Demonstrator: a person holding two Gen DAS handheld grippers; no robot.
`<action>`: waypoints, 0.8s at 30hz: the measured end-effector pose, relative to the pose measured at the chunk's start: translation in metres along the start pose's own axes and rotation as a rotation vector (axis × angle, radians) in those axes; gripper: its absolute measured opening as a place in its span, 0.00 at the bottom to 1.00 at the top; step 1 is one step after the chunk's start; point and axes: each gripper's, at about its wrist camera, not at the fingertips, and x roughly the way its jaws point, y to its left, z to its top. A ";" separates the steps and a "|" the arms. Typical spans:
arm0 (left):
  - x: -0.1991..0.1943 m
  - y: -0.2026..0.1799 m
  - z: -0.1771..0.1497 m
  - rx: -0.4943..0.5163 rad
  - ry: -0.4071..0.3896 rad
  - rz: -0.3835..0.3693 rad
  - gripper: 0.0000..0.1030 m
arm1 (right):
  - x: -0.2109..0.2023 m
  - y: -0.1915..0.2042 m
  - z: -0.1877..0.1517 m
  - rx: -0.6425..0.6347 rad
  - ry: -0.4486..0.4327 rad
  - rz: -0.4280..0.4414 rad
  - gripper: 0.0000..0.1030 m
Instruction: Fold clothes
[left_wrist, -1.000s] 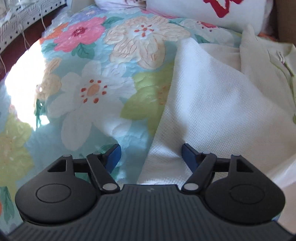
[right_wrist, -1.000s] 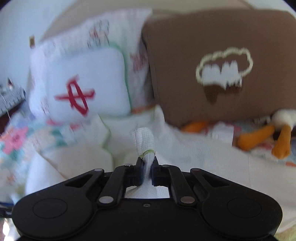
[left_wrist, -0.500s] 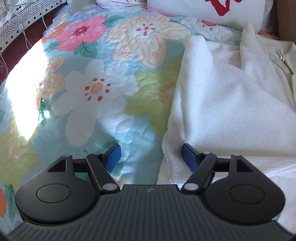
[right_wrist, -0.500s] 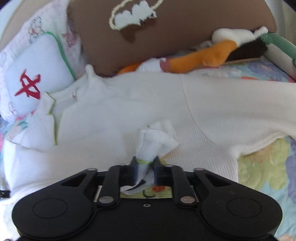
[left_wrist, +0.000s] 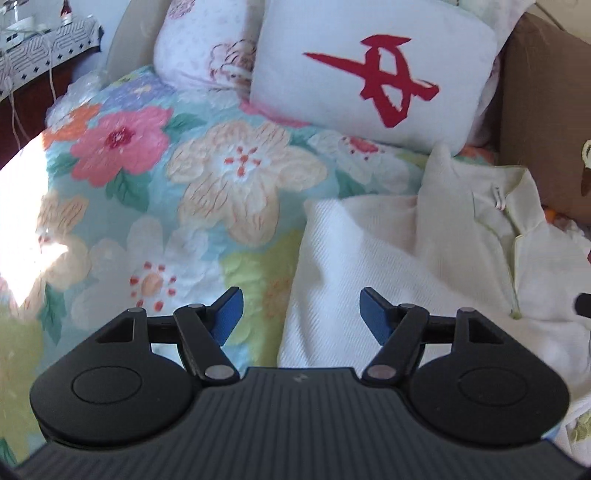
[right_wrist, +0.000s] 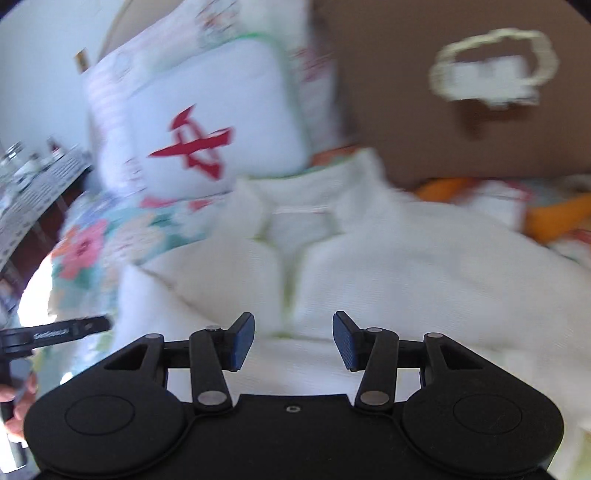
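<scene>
A cream-white knit sweater (left_wrist: 406, 258) with a zip collar lies on the floral quilt (left_wrist: 184, 192), its left side folded over. It also shows in the right wrist view (right_wrist: 406, 273), collar toward the pillows. My left gripper (left_wrist: 301, 314) is open and empty, hovering over the sweater's left edge. My right gripper (right_wrist: 293, 339) is open and empty above the sweater's lower middle. The left gripper's body (right_wrist: 55, 332) shows at the left edge of the right wrist view.
A white pillow with a red mark (left_wrist: 369, 74) and a floral pillow (left_wrist: 210, 44) stand at the head of the bed. A brown cushion (right_wrist: 461, 92) stands at the right, with an orange plush toy (right_wrist: 554, 214) beside it. A side table (left_wrist: 37, 44) stands at the left.
My right gripper has opened and let go of the sweater's cuff, then lifted and tilted up. My left gripper has drawn back and tilted up, showing the pillows.
</scene>
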 end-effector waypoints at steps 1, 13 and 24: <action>0.003 -0.002 0.009 0.023 -0.014 -0.012 0.67 | 0.016 0.012 0.011 -0.043 0.020 0.008 0.51; 0.088 0.015 0.043 -0.057 0.067 -0.113 0.71 | 0.141 0.021 0.091 0.060 0.081 -0.015 0.61; 0.098 -0.005 0.032 0.006 0.001 -0.064 0.07 | 0.128 0.043 0.090 -0.281 -0.065 -0.110 0.04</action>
